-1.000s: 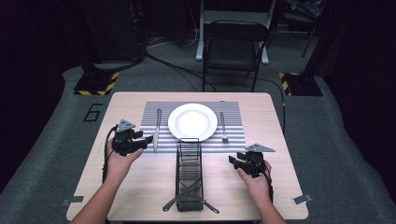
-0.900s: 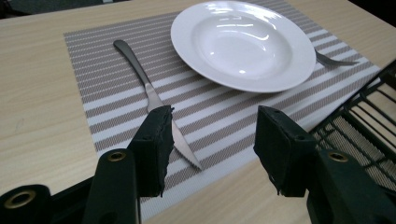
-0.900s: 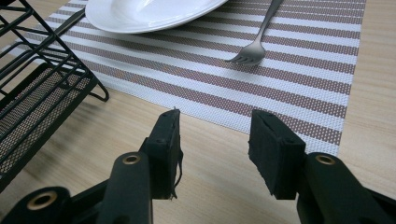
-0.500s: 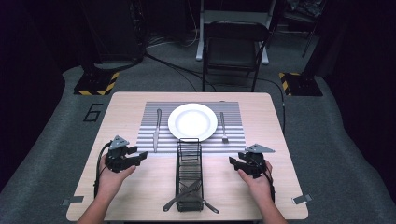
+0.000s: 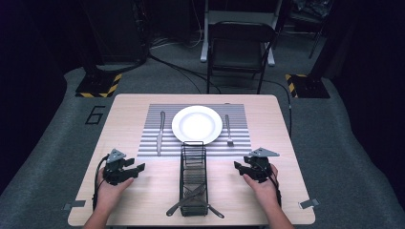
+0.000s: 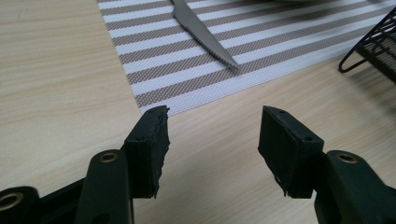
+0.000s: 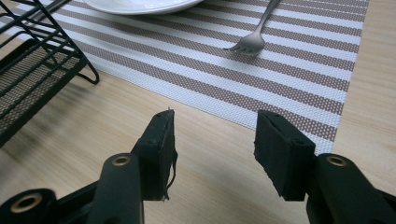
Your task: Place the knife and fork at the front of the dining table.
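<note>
knife point(image 6: 205, 39) lies on the striped placemat point(image 6: 261, 51) just ahead of the left gripper point(image 6: 212, 135), handle cut off at the frame's top; fork point(image 7: 254, 32) sits likewise ahead of the right gripper point(image 7: 212, 140). both pairs of jaws have just been opening, nothing between them (cutlery in the black rack point(image 5: 193, 176) is hard to make out).

Seen at frame centre: white plate point(image 5: 197, 123) on striped placemat point(image 5: 239, 143), knife point(image 5: 160, 132) left, fork point(image 5: 228, 130) right, black wire rack point(image 5: 193, 179) below, left gripper point(image 5: 135, 170) and right gripper point(image 5: 239, 167) flanking it low.
</note>
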The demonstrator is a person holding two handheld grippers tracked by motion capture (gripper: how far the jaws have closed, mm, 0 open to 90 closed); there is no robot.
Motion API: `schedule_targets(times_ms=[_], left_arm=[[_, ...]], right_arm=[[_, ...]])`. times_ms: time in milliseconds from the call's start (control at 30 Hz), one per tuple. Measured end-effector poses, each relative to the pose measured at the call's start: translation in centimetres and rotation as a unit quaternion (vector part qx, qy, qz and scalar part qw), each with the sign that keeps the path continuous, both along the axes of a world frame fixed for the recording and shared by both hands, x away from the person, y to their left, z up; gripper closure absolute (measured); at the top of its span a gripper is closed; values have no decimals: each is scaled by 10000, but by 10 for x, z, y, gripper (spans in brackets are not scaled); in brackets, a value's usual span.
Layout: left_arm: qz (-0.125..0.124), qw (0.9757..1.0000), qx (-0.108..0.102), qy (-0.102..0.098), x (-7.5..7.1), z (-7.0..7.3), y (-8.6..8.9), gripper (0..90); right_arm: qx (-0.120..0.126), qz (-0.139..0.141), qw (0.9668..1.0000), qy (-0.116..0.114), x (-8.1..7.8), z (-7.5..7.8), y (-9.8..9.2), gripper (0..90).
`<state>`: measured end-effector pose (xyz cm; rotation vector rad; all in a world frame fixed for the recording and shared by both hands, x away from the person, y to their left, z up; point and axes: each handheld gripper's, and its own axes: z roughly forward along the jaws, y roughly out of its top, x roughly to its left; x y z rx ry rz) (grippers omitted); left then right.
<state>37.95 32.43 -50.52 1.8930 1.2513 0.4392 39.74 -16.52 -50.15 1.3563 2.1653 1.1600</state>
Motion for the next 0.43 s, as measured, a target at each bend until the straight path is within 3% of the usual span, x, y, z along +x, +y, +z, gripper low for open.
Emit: schedule_targets(times_ms=[267, 433], left_arm=[[192, 9996, 142, 165, 1, -15, 8, 422], [339, 9991, 247, 108, 2, -18, 11, 402]], right_arm=[[-75, -73, 9999, 87, 4, -8, -4, 444], [-99, -103, 9999, 25, 5, -9, -7, 395]])
